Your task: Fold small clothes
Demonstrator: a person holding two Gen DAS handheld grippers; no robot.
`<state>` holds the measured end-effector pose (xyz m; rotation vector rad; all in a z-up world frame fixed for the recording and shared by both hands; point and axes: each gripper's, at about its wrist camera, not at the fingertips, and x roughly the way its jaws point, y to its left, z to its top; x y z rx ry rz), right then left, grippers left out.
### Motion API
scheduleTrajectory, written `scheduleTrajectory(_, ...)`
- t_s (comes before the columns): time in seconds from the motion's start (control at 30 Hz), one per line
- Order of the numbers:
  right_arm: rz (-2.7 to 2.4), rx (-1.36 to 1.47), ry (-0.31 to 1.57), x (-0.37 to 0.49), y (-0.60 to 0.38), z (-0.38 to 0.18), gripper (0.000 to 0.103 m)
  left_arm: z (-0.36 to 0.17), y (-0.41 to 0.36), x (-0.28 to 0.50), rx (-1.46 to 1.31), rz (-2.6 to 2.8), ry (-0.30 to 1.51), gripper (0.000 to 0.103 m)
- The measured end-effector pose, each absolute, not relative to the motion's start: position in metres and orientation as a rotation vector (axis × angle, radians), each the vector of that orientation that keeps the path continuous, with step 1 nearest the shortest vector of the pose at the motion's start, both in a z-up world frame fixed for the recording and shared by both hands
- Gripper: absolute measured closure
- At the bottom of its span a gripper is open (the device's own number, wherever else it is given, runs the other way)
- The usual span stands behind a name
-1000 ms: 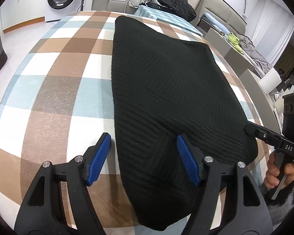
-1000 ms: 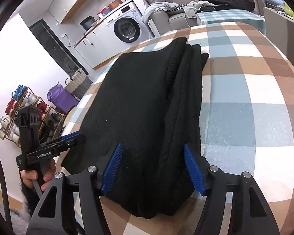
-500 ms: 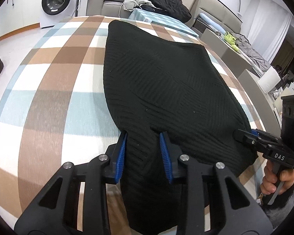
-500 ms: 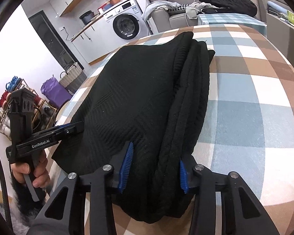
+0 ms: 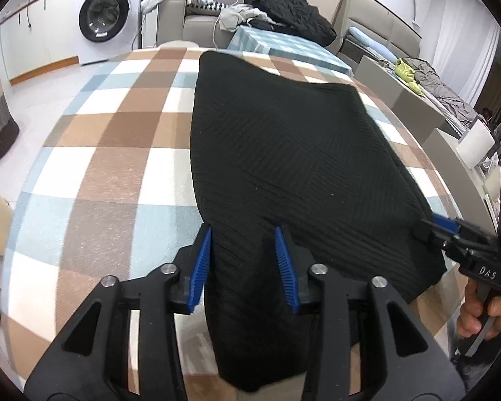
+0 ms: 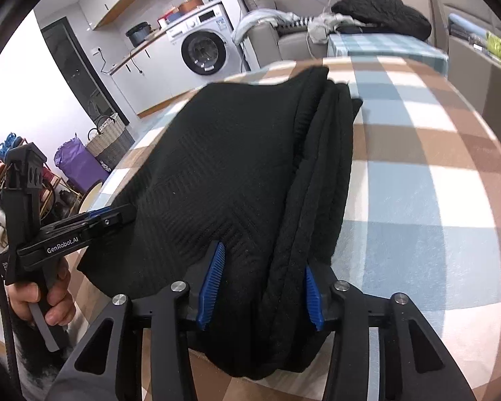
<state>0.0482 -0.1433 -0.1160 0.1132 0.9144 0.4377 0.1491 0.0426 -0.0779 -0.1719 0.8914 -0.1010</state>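
Note:
A black knit garment (image 5: 284,153) lies folded lengthwise on the checked tablecloth (image 5: 110,153). My left gripper (image 5: 245,264) is shut on the garment's near left corner. My right gripper (image 6: 260,287) is shut on the garment's near right corner, where several folded layers (image 6: 317,180) bunch between the fingers. The right gripper also shows in the left wrist view (image 5: 451,230) at the garment's right edge. The left gripper also shows in the right wrist view (image 6: 93,220), with a hand on its handle.
A washing machine (image 5: 103,20) and a sofa with piled clothes (image 5: 284,13) stand beyond the table. A woven basket (image 6: 108,140) and a purple bag (image 6: 73,163) sit on the floor at the left. Another checked table (image 6: 384,46) stands behind.
Both grippers closed from wide open onto the garment's near edge. The near edge now bunches up between the fingers and the cameras have tilted up slightly.

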Motion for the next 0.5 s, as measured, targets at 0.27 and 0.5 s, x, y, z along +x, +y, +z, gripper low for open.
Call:
scheduleTrajectory(0.27,0.42,0.068,0.784,0.021,-0.154,-0.09,0.01,-0.049,0.029,0.106,-0.089,-0.114,0.76,0.019)
scheduleTrajectory(0.5,0.405,0.054,0.678,-0.005,-0.165,-0.074,0.0,-0.04,0.018,0.074,-0.06,-0.101,0.653,0.001)
